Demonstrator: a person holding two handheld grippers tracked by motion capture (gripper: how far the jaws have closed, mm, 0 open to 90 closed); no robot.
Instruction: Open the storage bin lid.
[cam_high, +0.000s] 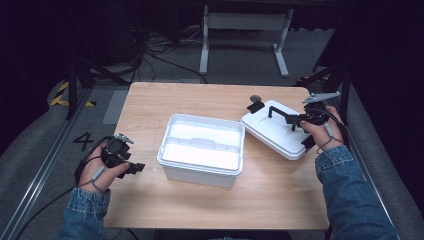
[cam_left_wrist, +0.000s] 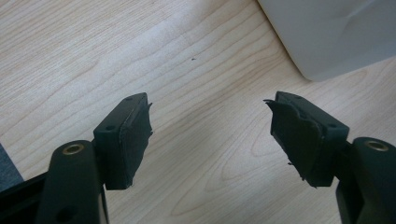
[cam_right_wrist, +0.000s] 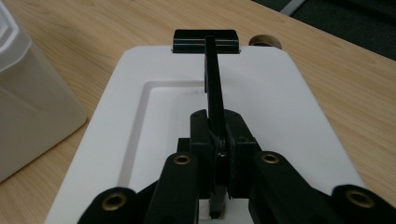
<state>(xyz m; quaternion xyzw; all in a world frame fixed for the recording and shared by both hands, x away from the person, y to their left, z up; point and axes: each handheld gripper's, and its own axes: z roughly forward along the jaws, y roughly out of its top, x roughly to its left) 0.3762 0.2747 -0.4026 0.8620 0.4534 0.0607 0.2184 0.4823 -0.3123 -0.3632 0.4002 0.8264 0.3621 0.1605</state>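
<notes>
An open white plastic box (cam_high: 202, 148) stands mid-table; its corner (cam_left_wrist: 336, 32) shows in the left gripper view. Its white lid (cam_high: 275, 130) lies flat to the right, with a black handle (cam_high: 280, 114) along its top. My right gripper (cam_high: 295, 121) is shut on that handle (cam_right_wrist: 214, 88), the jaws pinching the thin bar near its closer end above the lid (cam_right_wrist: 280, 102). My left gripper (cam_high: 136, 167) rests low at the table's left, open, with nothing between its pads (cam_left_wrist: 133, 135), a little short of the box.
The wooden table (cam_high: 150, 100) has bare surface at the far left and along the front. A black clasp (cam_right_wrist: 205, 41) sits at the lid's far end, a small round thing (cam_high: 255, 98) just past it. Dark floor, cables and white table legs lie behind.
</notes>
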